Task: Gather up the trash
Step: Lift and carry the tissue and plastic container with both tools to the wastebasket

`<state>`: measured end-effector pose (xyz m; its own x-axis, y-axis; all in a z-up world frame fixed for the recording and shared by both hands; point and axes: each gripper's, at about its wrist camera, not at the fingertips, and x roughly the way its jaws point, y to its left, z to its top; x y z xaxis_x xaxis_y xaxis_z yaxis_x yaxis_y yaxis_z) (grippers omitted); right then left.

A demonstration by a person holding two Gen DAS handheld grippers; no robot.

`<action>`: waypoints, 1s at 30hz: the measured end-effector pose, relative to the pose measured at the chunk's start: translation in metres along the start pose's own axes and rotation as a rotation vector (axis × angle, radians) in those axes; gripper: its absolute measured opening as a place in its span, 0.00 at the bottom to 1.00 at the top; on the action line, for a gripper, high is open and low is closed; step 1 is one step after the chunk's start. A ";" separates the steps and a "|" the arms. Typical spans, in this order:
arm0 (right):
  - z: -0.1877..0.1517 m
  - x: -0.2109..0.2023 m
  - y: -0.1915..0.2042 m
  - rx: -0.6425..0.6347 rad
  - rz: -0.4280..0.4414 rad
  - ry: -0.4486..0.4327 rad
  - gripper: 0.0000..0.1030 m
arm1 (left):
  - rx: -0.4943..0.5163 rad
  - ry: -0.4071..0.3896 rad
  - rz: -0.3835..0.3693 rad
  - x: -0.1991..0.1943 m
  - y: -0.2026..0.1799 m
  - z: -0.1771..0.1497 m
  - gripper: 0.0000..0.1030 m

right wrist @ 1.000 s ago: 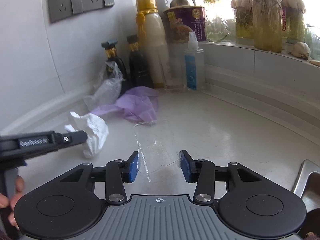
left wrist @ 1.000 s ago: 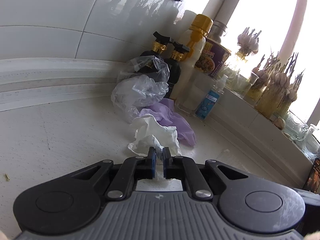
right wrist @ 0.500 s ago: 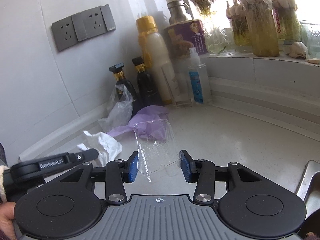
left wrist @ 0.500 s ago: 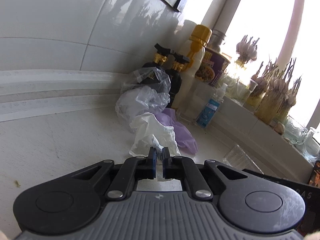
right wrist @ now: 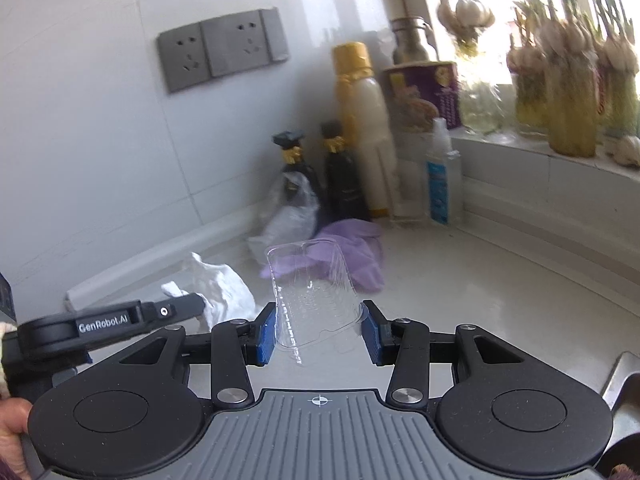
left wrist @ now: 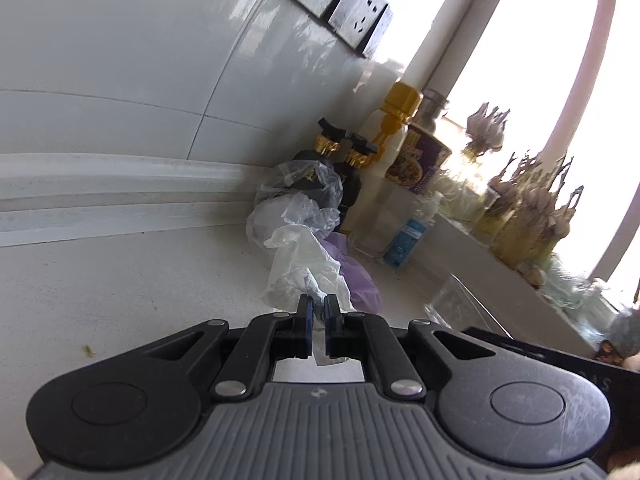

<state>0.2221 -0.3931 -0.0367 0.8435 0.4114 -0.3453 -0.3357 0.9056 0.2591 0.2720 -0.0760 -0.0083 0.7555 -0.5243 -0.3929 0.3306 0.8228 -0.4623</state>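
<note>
My left claw (left wrist: pixel 316 316) is pinched tight on the crumpled white tissue (left wrist: pixel 308 268), and my right claw (right wrist: pixel 319 326) clamps the clear plastic tray (right wrist: pixel 312 288) by its sides, both clear of the bench (right wrist: pixel 480 280). I should carry them level with steady pressure (the tray looks flimsy and could buckle). The purple glove (right wrist: pixel 352 248) and clear bag (left wrist: pixel 296 200) are yet to be collected, I judge.

Daylight pours from the window (left wrist: pixel 500 60) ahead-right of both grippers, blown out to white. Glare streaks the wall tiles (left wrist: pixel 120 40). The garlic jars (right wrist: pixel 568 80) are motion-blurred. Fisheye bends lines toward the edges, and the corners are dark.
</note>
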 end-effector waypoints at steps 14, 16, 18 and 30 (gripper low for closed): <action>0.008 -0.019 0.082 -0.161 0.229 -0.016 0.41 | 0.002 -0.050 -0.023 -0.086 0.027 0.005 0.05; 0.006 -0.019 0.095 -0.187 0.261 -0.011 0.41 | -0.001 -0.063 -0.012 -0.099 0.035 0.004 0.05; 0.004 -0.020 0.107 -0.212 0.290 -0.003 0.41 | -0.001 -0.076 0.001 -0.112 0.044 0.001 0.05; -0.030 -0.015 0.208 -0.465 0.480 0.102 0.41 | -0.123 -0.111 0.097 -0.174 0.118 -0.041 0.05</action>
<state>0.1272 -0.2074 -0.0049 0.5199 0.7661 -0.3779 -0.8279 0.5608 -0.0021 0.1563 0.1032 -0.0270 0.8403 -0.4109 -0.3537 0.1869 0.8319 -0.5225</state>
